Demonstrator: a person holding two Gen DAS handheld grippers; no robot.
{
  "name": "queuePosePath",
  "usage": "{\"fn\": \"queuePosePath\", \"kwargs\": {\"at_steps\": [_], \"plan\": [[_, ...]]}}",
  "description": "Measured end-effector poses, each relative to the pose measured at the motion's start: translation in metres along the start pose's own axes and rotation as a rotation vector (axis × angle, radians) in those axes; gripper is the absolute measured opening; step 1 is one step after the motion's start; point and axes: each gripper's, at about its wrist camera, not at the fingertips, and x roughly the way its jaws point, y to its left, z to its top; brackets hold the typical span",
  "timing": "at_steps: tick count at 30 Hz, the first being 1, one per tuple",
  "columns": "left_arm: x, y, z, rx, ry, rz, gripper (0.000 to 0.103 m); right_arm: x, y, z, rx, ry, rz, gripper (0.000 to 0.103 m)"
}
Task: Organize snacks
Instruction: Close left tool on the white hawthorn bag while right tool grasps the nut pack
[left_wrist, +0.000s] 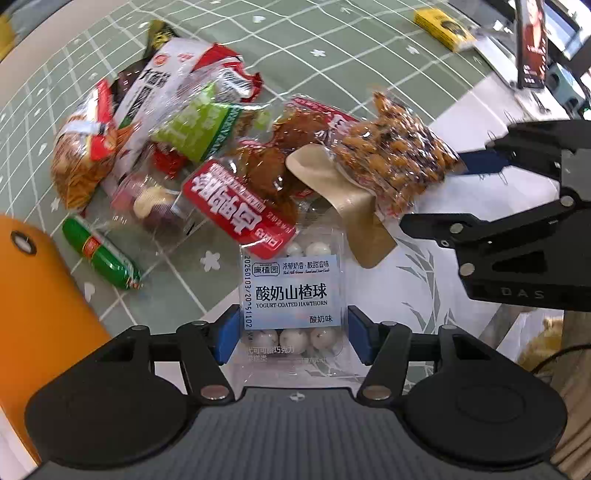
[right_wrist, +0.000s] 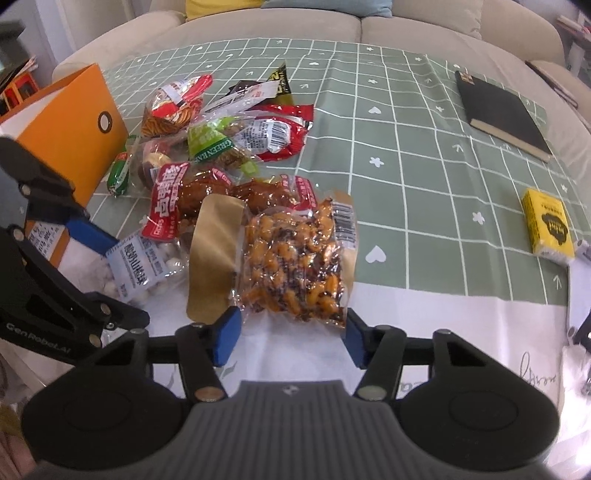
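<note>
Risk of slip: left gripper (left_wrist: 291, 334) fingers part-open, flanking the yogurt hawthorn pack (left_wrist: 291, 291) at the pile's near edge on the table (left_wrist: 436, 295); contact unclear. Right gripper (right_wrist: 291, 338) likewise straddles the fried-snack bag (right_wrist: 295, 258). Overlapping neighbours could drag along.

you see a green tablecloth (right_wrist: 406, 155) gridded in white with small hearts, an orange box (right_wrist: 70, 125), a black book (right_wrist: 502, 114), a yellow packet (right_wrist: 546, 225), and blue pads (left_wrist: 227, 332) on black grippers.
</note>
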Motion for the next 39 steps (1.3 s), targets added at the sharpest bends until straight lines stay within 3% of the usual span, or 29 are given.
{"fn": "queuePosePath", "kwargs": {"at_steps": [1, 2, 7, 8, 10, 15, 21, 27, 33, 35, 39], "plan": [[-0.001, 0.001, -0.004, -0.011, -0.008, 0.004, 0.068, -0.001, -0.001, -0.001, 0.014, -0.001, 0.009, 0.053], [-0.001, 0.003, -0.007, -0.025, -0.017, 0.013, 0.068, -0.003, -0.003, -0.001, 0.029, -0.010, 0.005, 0.025], [-0.006, 0.011, -0.024, -0.124, -0.047, -0.003, 0.067, -0.006, -0.013, -0.004, 0.113, 0.001, 0.072, 0.026], [-0.010, 0.013, -0.027, -0.145, -0.059, -0.007, 0.067, -0.007, -0.013, -0.005, 0.113, 0.003, 0.078, 0.027], [-0.022, 0.015, -0.034, -0.174, -0.081, -0.008, 0.067, -0.010, -0.012, -0.006, 0.125, -0.006, 0.075, 0.039], [-0.037, 0.023, -0.046, -0.237, -0.118, 0.001, 0.067, -0.023, -0.007, -0.002, 0.111, -0.077, 0.031, 0.077], [-0.044, 0.022, -0.033, -0.287, -0.160, 0.001, 0.067, -0.013, -0.005, 0.012, 0.161, -0.088, 0.050, 0.089], [-0.037, 0.020, -0.033, -0.273, -0.147, 0.027, 0.068, 0.011, -0.005, 0.013, 0.186, -0.040, 0.042, 0.091], [-0.023, 0.010, -0.026, -0.213, -0.101, 0.080, 0.069, 0.017, 0.003, 0.009, 0.120, -0.075, 0.011, 0.096], [-0.017, 0.006, -0.024, -0.198, -0.098, 0.111, 0.075, 0.017, 0.005, 0.007, 0.091, -0.087, 0.006, 0.096], [-0.011, 0.003, -0.021, -0.183, -0.104, 0.125, 0.081, 0.017, 0.010, 0.003, 0.022, -0.111, -0.017, 0.083]]}}
